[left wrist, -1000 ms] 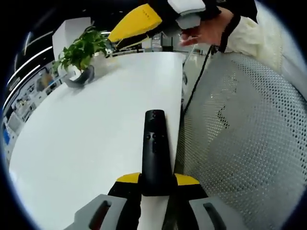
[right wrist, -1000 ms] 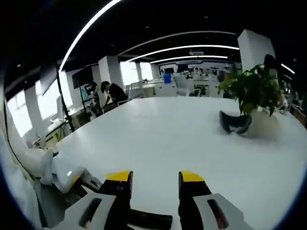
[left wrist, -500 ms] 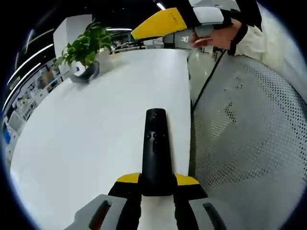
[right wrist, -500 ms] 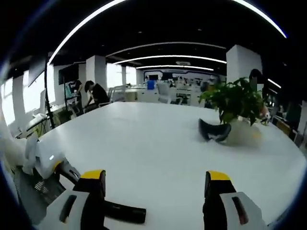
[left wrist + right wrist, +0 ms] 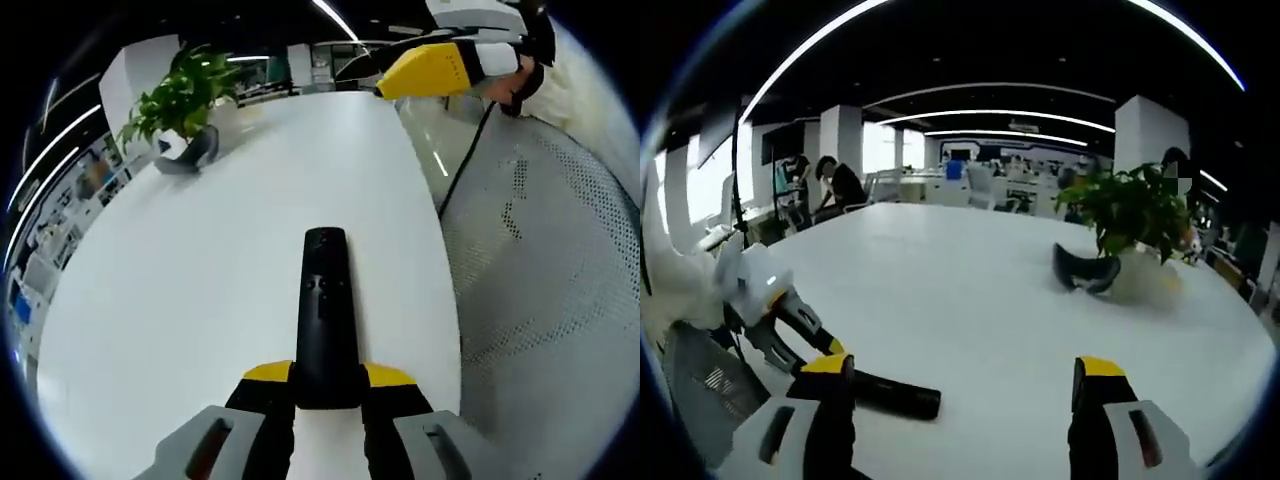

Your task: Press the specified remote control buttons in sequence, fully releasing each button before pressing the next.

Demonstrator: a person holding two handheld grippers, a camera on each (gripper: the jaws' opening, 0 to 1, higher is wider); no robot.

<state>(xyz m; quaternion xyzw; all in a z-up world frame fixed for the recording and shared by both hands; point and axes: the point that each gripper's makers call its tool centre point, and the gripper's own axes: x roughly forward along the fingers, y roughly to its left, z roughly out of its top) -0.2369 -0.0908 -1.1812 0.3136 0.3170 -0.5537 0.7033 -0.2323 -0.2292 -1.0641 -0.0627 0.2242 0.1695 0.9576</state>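
Observation:
A long black remote control (image 5: 324, 310) points away from me over the white table (image 5: 200, 260), its button face up, and my left gripper (image 5: 326, 385) is shut on its near end. In the right gripper view the same remote (image 5: 890, 395) lies at the lower left, held by the left gripper (image 5: 790, 320) that comes in from the left. My right gripper (image 5: 960, 385) is open, its yellow-tipped fingers wide apart above the table with nothing between them. It also appears at the top right of the left gripper view as a yellow finger (image 5: 430, 70) in a person's hand.
A potted green plant (image 5: 175, 100) stands at the far end of the table, with a dark curved object (image 5: 1085, 270) at its base. A white mesh chair (image 5: 560, 290) stands beside the table edge. People sit at desks (image 5: 835, 190) in the far background.
The left gripper view has swung toward the table, so more tabletop and less chair show. My right gripper went from nearly shut to wide open a second ago. The remote now lies further out from it.

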